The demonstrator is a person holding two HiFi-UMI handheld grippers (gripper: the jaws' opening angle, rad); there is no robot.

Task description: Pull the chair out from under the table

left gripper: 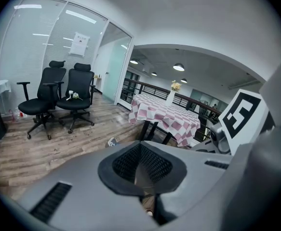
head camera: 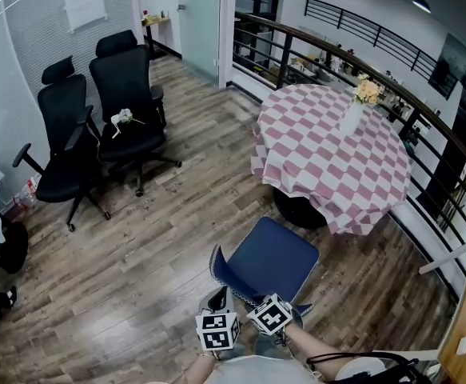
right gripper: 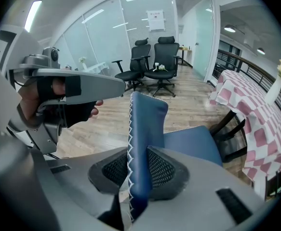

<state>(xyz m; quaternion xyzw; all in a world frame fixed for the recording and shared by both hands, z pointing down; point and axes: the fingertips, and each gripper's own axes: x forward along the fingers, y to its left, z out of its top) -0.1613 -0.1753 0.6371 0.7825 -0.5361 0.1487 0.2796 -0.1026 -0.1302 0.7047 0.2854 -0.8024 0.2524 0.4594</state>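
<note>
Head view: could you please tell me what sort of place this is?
Probably an office lounge on an upper level: black office chairs stand by a glass partition, a round table wears a checked cloth with a vase, and a metal railing edges the floor.

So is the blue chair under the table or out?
Out. The blue chair stands on the floor, apart from the checkered table, with the right gripper clamped on its backrest.

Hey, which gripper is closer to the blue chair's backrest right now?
Right. The right gripper is clamped on the blue chair's backrest; the left gripper is just beside it, with nothing between its jaws.
</note>
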